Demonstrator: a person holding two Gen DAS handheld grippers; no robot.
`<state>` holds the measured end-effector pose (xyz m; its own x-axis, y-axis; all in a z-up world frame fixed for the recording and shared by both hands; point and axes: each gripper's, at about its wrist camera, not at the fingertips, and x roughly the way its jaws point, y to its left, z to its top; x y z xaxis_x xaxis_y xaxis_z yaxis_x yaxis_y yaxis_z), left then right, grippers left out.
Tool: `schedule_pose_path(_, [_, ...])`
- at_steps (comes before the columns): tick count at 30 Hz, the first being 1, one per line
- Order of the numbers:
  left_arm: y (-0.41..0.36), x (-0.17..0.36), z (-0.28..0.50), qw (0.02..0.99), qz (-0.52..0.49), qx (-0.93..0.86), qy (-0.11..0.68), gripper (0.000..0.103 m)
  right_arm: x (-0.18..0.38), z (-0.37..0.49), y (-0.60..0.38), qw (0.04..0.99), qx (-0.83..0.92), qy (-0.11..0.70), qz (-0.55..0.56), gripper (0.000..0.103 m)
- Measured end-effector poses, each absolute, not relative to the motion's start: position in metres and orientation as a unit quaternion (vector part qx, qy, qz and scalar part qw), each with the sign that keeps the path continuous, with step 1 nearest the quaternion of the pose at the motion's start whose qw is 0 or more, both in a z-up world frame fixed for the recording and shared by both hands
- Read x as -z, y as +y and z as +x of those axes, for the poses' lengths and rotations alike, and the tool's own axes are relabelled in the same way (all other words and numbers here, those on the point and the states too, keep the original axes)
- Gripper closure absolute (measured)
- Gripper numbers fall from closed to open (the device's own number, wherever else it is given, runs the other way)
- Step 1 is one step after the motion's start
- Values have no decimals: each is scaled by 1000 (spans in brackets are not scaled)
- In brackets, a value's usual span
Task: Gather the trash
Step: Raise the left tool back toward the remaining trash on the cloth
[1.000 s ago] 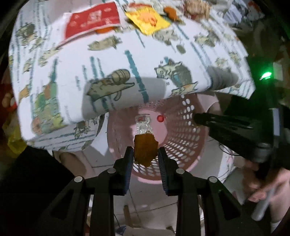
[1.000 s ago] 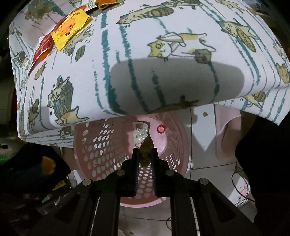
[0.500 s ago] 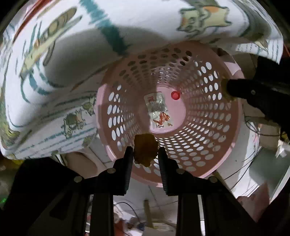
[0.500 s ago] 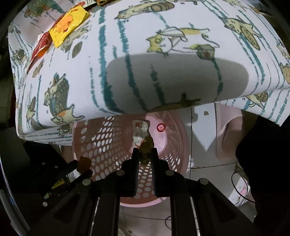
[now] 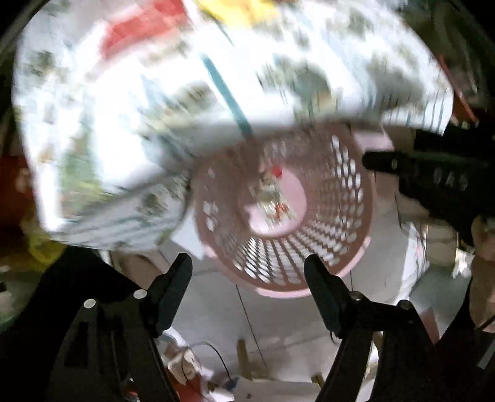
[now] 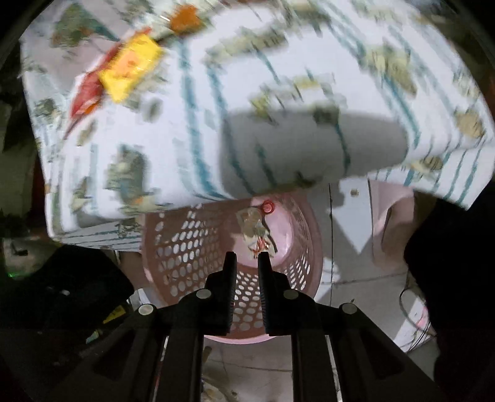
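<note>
A pink perforated basket (image 5: pixel 349 216) stands on the floor under the table edge; it also shows in the right wrist view (image 6: pixel 185 247). A clear wrapper (image 6: pixel 255 228) and a red cap (image 6: pixel 267 206) lie on its bottom. My left gripper (image 5: pixel 249 272) is wide open and empty above the basket rim. My right gripper (image 6: pixel 246 263) hangs over the basket with its fingers slightly apart and nothing between them. It shows from the side in the left wrist view (image 5: pixel 402 167). Both views are motion blurred.
A table with a cat-print cloth (image 6: pixel 278 108) overhangs the basket. A yellow packet (image 6: pixel 130 68), a red packet (image 6: pixel 85 91) and an orange piece (image 6: pixel 185 17) lie on it. A pale pink stool (image 6: pixel 389 216) stands right of the basket. Cables lie on the tiled floor (image 5: pixel 247 324).
Both grippers opened and the brown scraps they held are gone from between the fingers. The left gripper pulled back and tilted up towards the table.
</note>
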<state>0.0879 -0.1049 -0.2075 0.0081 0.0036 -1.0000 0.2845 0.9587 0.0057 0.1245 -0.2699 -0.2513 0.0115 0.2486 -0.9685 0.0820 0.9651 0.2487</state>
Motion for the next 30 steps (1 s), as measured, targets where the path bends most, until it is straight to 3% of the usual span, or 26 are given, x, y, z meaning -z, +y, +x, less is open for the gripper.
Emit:
schedule_pose_path(5, [-75,154,98,755,59,88,647,29,189,116,-250,771,-79,630,51,74])
schedule_pose_path(10, [-50,125,110,778,-3,91,622,30,146,114,-246,814,-77,574,31,74])
schedule_pose_path(21, [-53,74,113,845,37,83,526,30,112,115,-241,847,-69,527,1,74])
schedule_pose_path(26, [-47,25,125,869,-17,92,486,29,95,111,-235,866,-75,494,-13,74])
schedule_pose_path(27, [-47,7,128,882,-13,88,462,28,91,110,-234,870,-78,487,-16,74])
schedule_pose_path(30, [-49,-37,139,912,-3,90,401,11,81,108,-231,879,-87,468,-23,69])
